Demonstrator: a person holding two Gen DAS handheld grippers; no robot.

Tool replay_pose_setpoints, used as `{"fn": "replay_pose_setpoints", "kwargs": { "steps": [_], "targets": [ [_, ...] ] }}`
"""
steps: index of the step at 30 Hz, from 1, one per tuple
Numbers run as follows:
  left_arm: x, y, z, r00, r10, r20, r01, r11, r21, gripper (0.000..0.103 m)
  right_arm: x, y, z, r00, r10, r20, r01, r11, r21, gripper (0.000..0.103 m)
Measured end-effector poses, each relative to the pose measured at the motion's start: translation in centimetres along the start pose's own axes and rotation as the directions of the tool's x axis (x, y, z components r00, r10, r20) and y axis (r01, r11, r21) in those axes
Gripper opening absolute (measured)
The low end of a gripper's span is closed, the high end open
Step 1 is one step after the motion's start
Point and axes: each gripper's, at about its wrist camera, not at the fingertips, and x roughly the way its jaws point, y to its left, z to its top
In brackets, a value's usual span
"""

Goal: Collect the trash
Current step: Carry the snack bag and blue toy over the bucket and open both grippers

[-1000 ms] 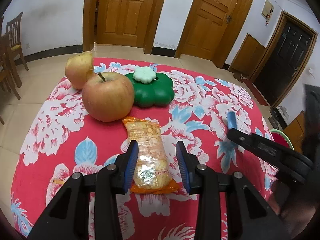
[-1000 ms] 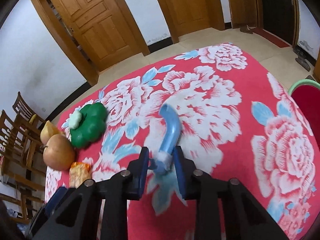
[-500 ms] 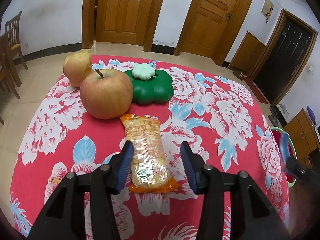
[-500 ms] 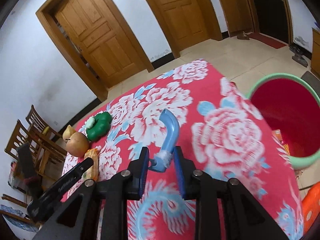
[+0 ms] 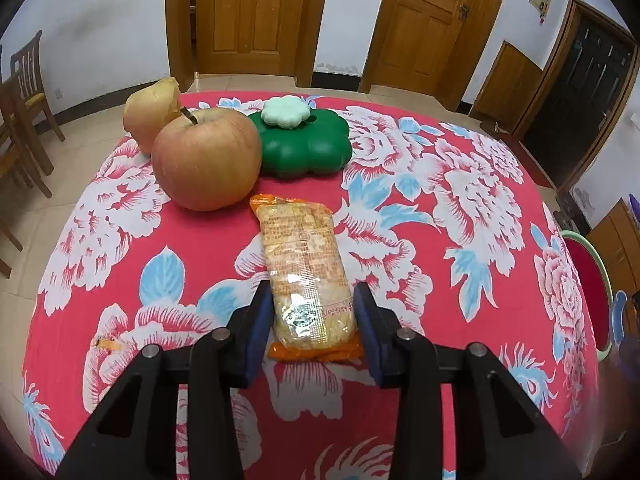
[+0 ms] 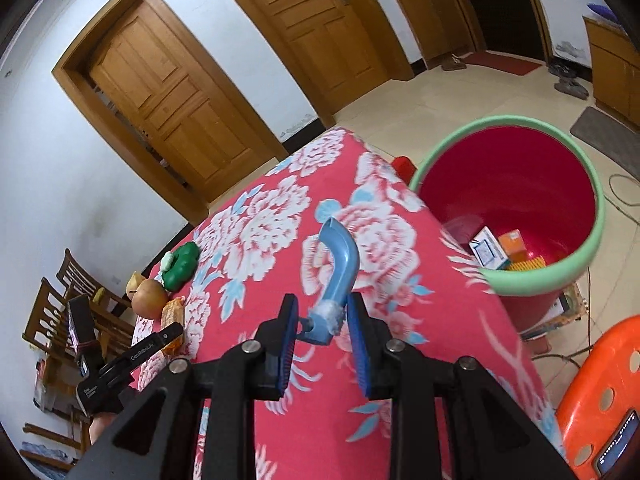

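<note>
Two tools work: the right tool [image 6: 322,330] is clenched on the blue tube [image 6: 338,264], with the bin [image 6: 560,276] ahead to its right. The left tool [image 5: 310,320], jaws just narrowing, straddles the packet's [image 5: 306,264] near end on the table [image 5: 460,208]; its long axis points straight away.

- The table [image 5: 120,240] is covered by a red flowered cloth, matt and smooth.
- The snack packet [image 5: 306,276] is clear, glossy plastic film with orange crimped ends.
- The apple [image 5: 206,160] has smooth skin with a faint sheen.
- The green container [image 5: 306,152] is smooth, glossy plastic.
- The blue curved piece [image 6: 340,268] is smooth plastic, its lower end wrapped in a white, rough-looking material.
- The bin [image 6: 520,184] is shiny red plastic with a matt green rim.
- The doors [image 5: 252,12] are varnished wood.
</note>
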Motion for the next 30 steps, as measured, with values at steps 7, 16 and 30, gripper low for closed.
{"fn": "replay_pose_setpoints", "kwargs": {
  "steps": [7,16,30],
  "targets": [
    [-1.5,-2.0,-0.6,0.997,-0.074,0.010,0.073,0.997,0.035,0.040,-1.5,-2.6,0.4,0.999,-0.015,0.030,0.014,0.999,0.046,0.028],
    [-3.5,-7.1,-1.0,0.980,-0.198,0.005,0.197,0.976,0.097,0.040,-2.3,-6.1,1.6,0.996,-0.063,0.061,0.057,0.993,0.105,0.028],
    [-3.0,-16.7,-1.6,0.952,-0.301,-0.064,0.307,0.922,0.234,0.040,-1.5,-13.5,3.4,0.987,-0.148,0.059,0.128,0.957,0.260,0.030]
  ]
}}
